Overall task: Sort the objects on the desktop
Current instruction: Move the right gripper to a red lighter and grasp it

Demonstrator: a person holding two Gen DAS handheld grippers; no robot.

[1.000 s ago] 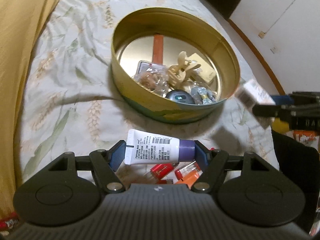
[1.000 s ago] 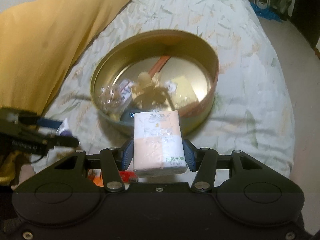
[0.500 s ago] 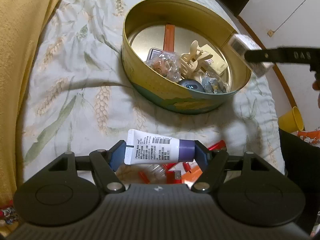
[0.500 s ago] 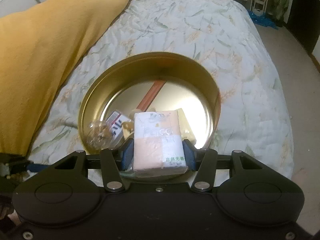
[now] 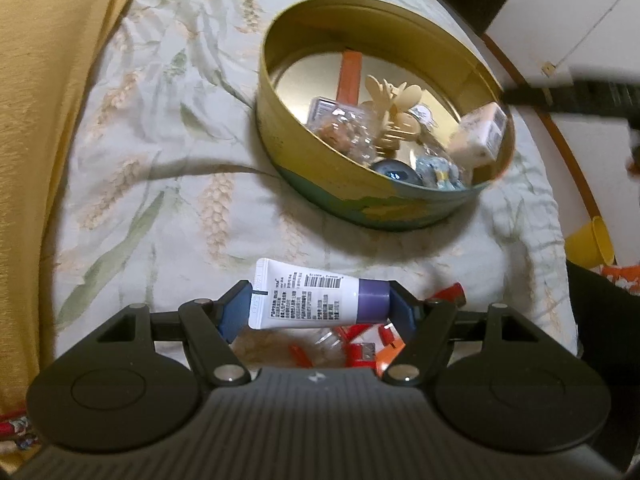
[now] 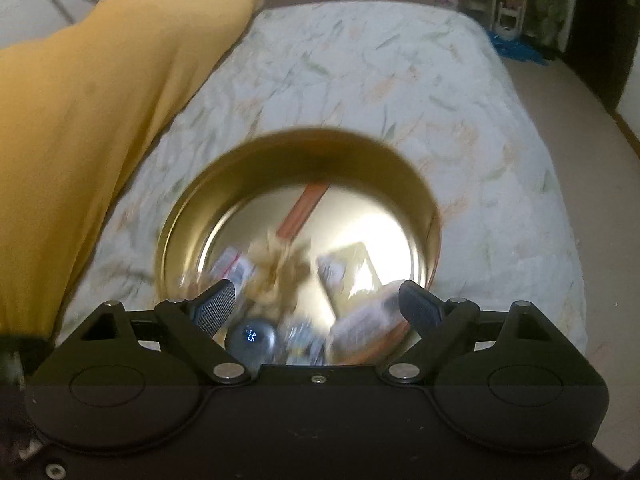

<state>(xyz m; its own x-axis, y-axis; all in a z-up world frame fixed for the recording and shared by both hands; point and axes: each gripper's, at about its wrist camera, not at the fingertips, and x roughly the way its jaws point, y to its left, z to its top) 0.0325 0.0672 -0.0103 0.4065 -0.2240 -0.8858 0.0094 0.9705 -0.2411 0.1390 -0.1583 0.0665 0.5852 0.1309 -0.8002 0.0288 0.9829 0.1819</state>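
A round gold tin (image 5: pixel 280 152) (image 6: pixel 424 200) sits on the leaf-print bedspread and holds a cream hair claw (image 5: pixel 394 110), clear wrapped packets, a dark round gadget (image 5: pixel 396 172) (image 6: pixel 251 338) and an orange strip. The tissue pack (image 5: pixel 478 138) (image 6: pixel 360 326) leans inside the tin by its right wall. My left gripper (image 5: pixel 318 306) is shut on a white tube with a purple cap (image 5: pixel 316 300), held crosswise short of the tin. My right gripper (image 6: pixel 316 306) hangs over the tin's near rim, its jaws opening, with nothing pressed between the pads.
Red and orange small items (image 5: pixel 360 344) lie on the bedspread under the left gripper. A yellow blanket (image 5: pixel 36 120) (image 6: pixel 80 112) runs along the left. A yellow cup (image 5: pixel 590 242) stands on the floor off the bed's right edge.
The right gripper moved over the tin, opened and let go of the tissue pack, which now lies inside. The left gripper still holds the tube and has barely moved.
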